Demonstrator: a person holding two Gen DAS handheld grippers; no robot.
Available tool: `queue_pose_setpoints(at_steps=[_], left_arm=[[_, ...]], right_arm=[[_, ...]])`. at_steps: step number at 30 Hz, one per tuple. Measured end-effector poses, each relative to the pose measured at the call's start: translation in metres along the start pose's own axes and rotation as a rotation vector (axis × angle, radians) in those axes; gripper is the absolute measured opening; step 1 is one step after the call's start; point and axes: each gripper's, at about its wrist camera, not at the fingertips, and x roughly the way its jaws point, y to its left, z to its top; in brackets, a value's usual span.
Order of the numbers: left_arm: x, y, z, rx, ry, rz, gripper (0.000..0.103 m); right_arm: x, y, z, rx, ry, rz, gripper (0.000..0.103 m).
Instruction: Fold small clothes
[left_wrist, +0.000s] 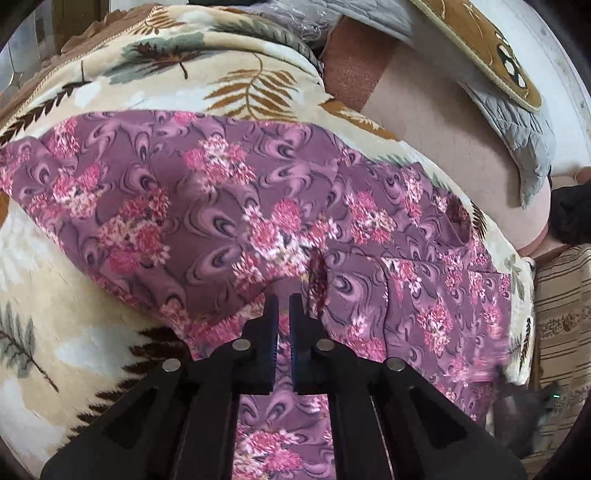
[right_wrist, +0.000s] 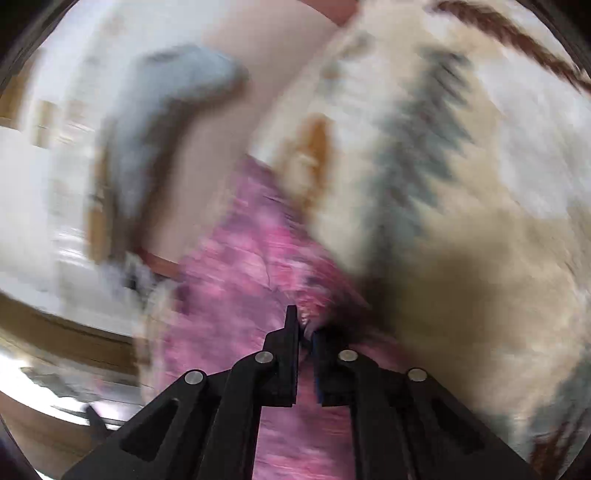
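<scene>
Garment blurred (pinched edge indistinct).

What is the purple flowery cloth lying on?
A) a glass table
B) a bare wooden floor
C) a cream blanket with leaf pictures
C: the purple flowery cloth is spread over the cream blanket printed with brown and grey-green leaves.

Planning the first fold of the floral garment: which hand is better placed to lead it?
Probably left. Its tool is shut at a raised fold of the floral garment, in a sharp view over the blanket. The right tool also pinches fabric, but its view is blurred.
</scene>
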Motion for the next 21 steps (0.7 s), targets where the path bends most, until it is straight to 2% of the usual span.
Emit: queue_pose_setpoints(at_steps=[1,3,5,6,10,12,15,18,21], left_arm=[[-0.001,-0.002,-0.002,-0.002,0.010,-0.029,0.003],[-0.001,-0.010,-0.006,-0.001,0.014,-0.077,0.013],[0.004,-0.022,-0.011,0.025,0.017,-0.089,0.043],[0.010,-0.030,-0.014,0.050,0.019,-0.074,0.046],[0.042,-0.045,-0.022,0.140,0.053,0.032,0.046],[0.035,-0.044,-0.022,0.132,0.031,0.013,0.046],[0.015,-0.027,-0.013,0.076,0.029,-0.065,0.046],[-0.013,0.007,0.001,0.007,-0.026,-0.086,0.047],[-0.038,0.055,0.020,-0.082,-0.076,-0.075,0.056]], right_arm=[[-0.004,-0.005,-0.003,0.022,0.003,0.029,0.010],[-0.023,0.004,-0.011,-0.004,-0.049,0.036,0.010],[-0.035,0.021,-0.018,-0.073,-0.085,0.074,0.010],[-0.036,0.033,-0.021,-0.115,-0.079,0.081,0.010],[-0.022,0.078,-0.033,-0.286,-0.028,0.070,0.014],[-0.009,0.093,-0.042,-0.329,0.012,0.084,0.015],[0.018,0.114,-0.057,-0.354,0.080,0.110,0.017],[0.056,0.144,-0.082,-0.383,0.165,0.136,0.017],[0.088,0.171,-0.113,-0.434,0.227,0.162,0.018]])
